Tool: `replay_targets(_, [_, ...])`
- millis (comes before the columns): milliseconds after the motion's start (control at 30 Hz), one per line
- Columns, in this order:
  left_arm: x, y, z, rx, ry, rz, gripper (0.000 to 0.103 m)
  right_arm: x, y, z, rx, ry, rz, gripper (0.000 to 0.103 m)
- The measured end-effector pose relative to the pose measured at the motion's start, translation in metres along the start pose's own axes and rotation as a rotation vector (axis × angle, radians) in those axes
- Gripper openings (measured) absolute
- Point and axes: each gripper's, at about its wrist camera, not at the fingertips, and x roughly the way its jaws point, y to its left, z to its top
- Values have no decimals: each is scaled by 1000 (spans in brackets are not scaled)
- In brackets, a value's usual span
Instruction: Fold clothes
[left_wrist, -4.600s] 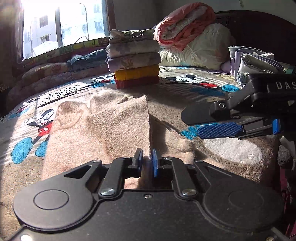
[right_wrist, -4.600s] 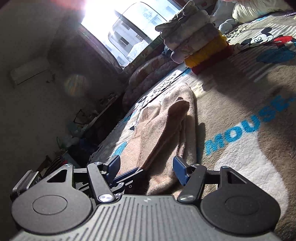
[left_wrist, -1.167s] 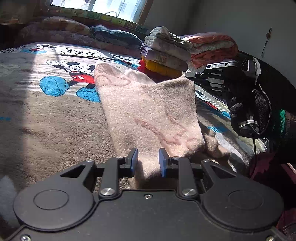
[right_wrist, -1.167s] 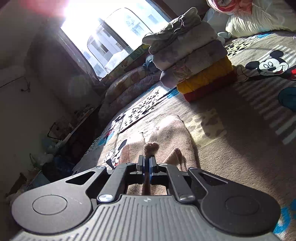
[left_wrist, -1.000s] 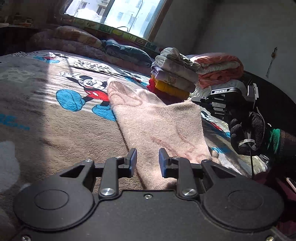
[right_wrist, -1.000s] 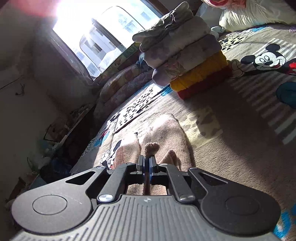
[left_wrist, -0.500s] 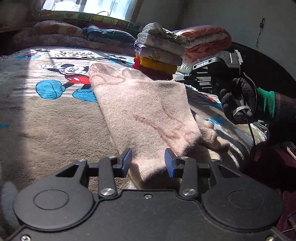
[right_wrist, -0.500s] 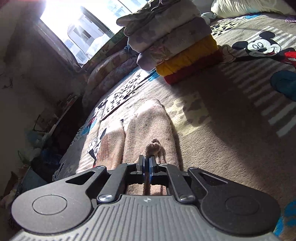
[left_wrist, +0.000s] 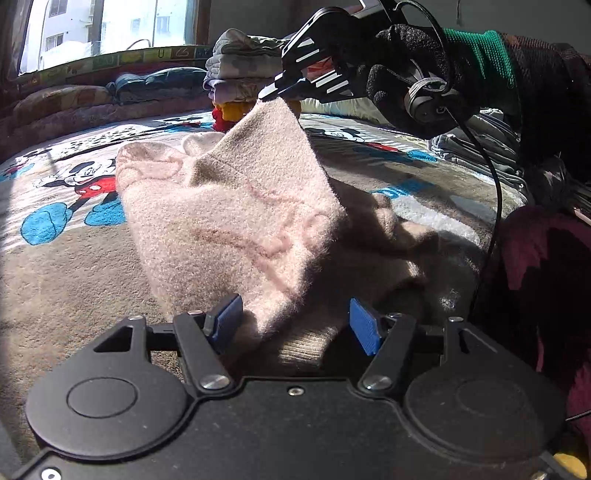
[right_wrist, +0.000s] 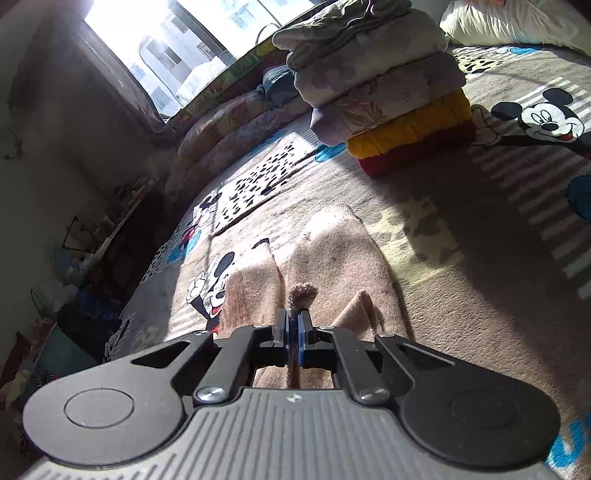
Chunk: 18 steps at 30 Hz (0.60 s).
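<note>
**Pink garment lifted by one corner over a cartoon-print bed**

A fuzzy pink garment (left_wrist: 236, 206) lies near the front edge of a bed covered by a cartoon-mouse blanket (left_wrist: 66, 258); one corner of it is raised into a peak, the rest spreads across the blanket and bunches toward the right side; the right gripper (right_wrist: 294, 334), held by a black-gloved hand (left_wrist: 410, 70) with a green cuff, has its blue-padded jaws pressed together on that raised corner, a tuft of fabric poking out past the tips; the left gripper (left_wrist: 295, 325) sits low at the garment's near hem with its jaws spread wide, the cloth lying between the blue pads (left_wrist: 364, 326) but not clamped; a stack of folded clothes (right_wrist: 384, 88), red and yellow at the bottom, stands toward the far side of the bed, well apart from the garment; a sunlit window (right_wrist: 192, 55) runs along the far edge, with rolled bedding (right_wrist: 229, 129) beneath it
</note>
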Motion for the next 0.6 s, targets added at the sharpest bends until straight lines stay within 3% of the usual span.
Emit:
replay_targets(233, [-6,20,-1,-132,-24,-77,63,25,52,-1,-24,24,25,6])
replay_targets(433, [-14,31,-2,-208,-39,-115,63,72,81,-12,-46,76,9,7])
replay_targets(533, [-15,35,-2,-235,-38,-127,63,81,87,-20,-55,90,58,15])
replay_targets(600, [-16,36,-3,-247,-39,-132,63,82,92,-24,-76,81,104,27])
